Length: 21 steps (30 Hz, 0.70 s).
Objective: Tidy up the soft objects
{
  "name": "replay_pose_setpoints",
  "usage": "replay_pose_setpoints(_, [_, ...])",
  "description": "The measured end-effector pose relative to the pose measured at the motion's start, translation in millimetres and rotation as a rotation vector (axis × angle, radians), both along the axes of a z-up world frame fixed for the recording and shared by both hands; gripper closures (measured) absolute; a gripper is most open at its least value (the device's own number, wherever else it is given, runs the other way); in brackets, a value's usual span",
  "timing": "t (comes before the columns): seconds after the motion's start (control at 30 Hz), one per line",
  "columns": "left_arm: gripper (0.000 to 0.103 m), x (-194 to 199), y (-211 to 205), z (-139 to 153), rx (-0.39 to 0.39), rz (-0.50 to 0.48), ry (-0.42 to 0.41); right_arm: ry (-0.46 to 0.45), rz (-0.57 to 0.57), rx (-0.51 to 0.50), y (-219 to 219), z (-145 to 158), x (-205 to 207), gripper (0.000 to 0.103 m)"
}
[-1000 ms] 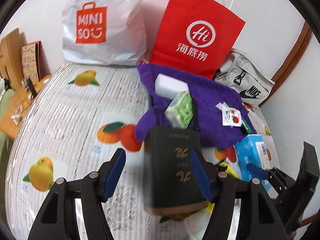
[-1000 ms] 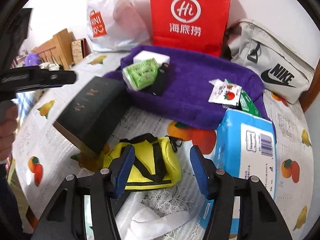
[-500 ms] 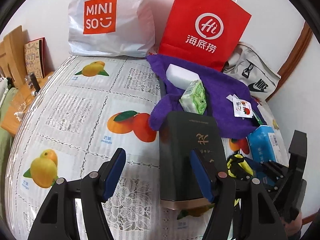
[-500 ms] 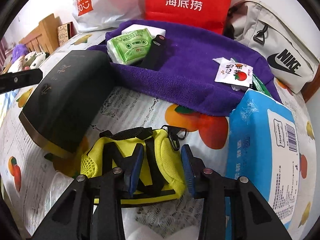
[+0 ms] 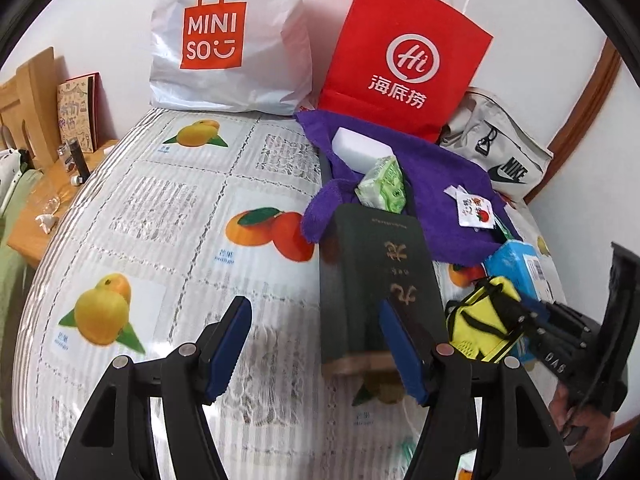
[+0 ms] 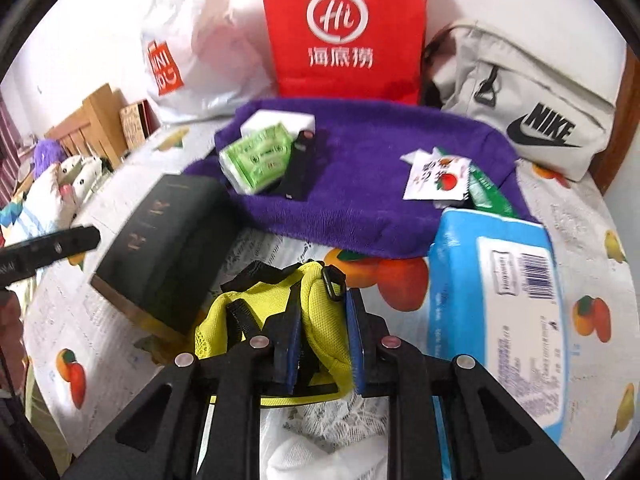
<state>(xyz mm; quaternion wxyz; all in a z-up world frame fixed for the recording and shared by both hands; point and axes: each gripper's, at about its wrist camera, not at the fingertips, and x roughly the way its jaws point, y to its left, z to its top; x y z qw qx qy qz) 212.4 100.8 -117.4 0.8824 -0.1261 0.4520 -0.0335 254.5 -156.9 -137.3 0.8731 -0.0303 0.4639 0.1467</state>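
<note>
A yellow mesh pouch with black straps lies on the fruit-print tablecloth. My right gripper is closing, and its blue pads pinch a bunched fold of the pouch. The pouch also shows at the right of the left wrist view. My left gripper stands open over the cloth with nothing between its fingers. A dark green box lies just beyond its right finger. On a purple towel rest a green tissue pack, a white block and a small sachet.
A blue wipes pack lies right of the pouch. A red paper bag, a white plastic bag and a grey Nike bag stand against the back wall. White cloth lies under my right gripper. A wooden side table stands left.
My right gripper's jaws have closed in from wide apart onto the yellow pouch. The left gripper has shifted left, so the dark box now sits at its right finger instead of between the fingers.
</note>
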Motion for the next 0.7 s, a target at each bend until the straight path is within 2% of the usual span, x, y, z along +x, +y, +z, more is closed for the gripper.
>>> replay_pose_setpoints(0.33, [0.038,-38.4,-22.7,-3.1,0.044,-0.045,0.022,-0.103,-0.053,0.077,-27.4,41.8,-56.5,0.082])
replay_pose_setpoints(0.47, [0.038,-54.2,-39.4,-7.8,0.04,-0.076,0.033,-0.127,-0.074,0.091,-43.0,50.4,-82.8,0.082])
replay_pose_setpoints(0.7, [0.039,-66.5,-84.8,-13.9,0.005,-0.192,0.032,-0.131,-0.104,0.101,-72.3,50.1,-129.0,0.082])
